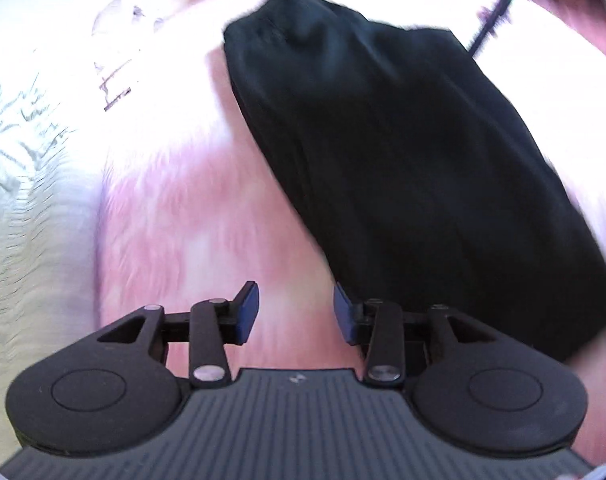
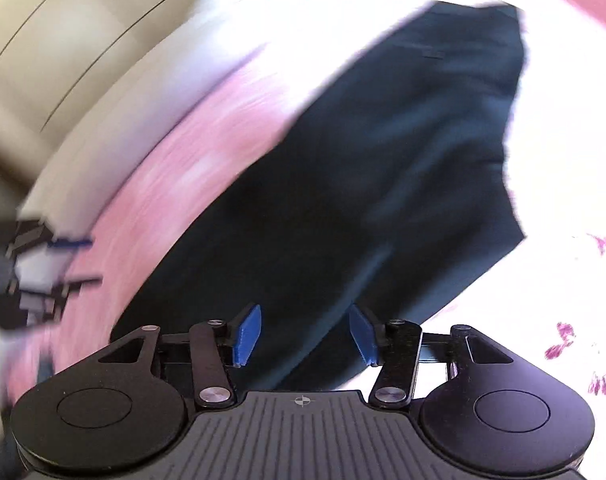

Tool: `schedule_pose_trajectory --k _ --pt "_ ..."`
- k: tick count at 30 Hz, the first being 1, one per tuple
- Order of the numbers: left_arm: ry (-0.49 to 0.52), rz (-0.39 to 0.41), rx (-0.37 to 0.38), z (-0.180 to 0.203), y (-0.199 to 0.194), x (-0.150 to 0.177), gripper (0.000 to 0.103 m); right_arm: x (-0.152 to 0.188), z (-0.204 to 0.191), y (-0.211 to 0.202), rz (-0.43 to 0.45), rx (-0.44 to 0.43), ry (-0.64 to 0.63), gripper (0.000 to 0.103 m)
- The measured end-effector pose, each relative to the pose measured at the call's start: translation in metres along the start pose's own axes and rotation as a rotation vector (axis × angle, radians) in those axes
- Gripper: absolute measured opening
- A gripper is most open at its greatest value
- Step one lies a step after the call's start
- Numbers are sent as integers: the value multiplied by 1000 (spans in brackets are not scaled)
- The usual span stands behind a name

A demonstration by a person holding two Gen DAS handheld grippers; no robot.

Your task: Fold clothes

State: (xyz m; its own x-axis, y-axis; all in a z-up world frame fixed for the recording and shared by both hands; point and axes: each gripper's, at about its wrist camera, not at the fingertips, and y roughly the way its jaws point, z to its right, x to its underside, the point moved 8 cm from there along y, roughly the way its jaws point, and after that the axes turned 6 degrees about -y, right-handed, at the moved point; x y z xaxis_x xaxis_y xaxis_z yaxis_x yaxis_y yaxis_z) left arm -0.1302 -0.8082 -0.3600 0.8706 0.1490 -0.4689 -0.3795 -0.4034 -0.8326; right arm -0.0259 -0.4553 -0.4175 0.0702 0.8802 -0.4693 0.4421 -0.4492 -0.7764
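A black garment lies folded into a long band on a pink fluffy cover. In the left wrist view it runs from upper middle to lower right. My left gripper is open and empty above the pink cover, just left of the garment's near end. In the right wrist view the same black garment fills the middle. My right gripper is open and empty over its near end. The left gripper shows blurred at that view's left edge.
A white patterned cloth lies to the left of the pink cover. A beige tiled floor shows past the cover's edge. White fabric with purple marks lies at the right. Both views are motion-blurred.
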Motion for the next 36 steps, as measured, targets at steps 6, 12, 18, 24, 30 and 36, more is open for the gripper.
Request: schedule_pose_trajectory --k 6,12,18,24,30,36 --pt "-199 -13 185 -5 93 -58 36 -12 31 43 -3 -79 174 54" --pt "-306 -69 263 -13 103 -53 5 -10 30 51 -20 -135 218 7" --pt "-403 12 241 -48 104 -79 6 -62 31 29 82 -129 97 7" --pt "-460 -79 212 -47 147 -69 27 -64 61 75 -36 -46 52 10" --pt "-456 -44 104 -67 100 -37 28 -54 53 40 18 106 -69 38" --pt "-166 -24 -76 -41 12 24 41 16 -55 0 -13 48 -494 51"
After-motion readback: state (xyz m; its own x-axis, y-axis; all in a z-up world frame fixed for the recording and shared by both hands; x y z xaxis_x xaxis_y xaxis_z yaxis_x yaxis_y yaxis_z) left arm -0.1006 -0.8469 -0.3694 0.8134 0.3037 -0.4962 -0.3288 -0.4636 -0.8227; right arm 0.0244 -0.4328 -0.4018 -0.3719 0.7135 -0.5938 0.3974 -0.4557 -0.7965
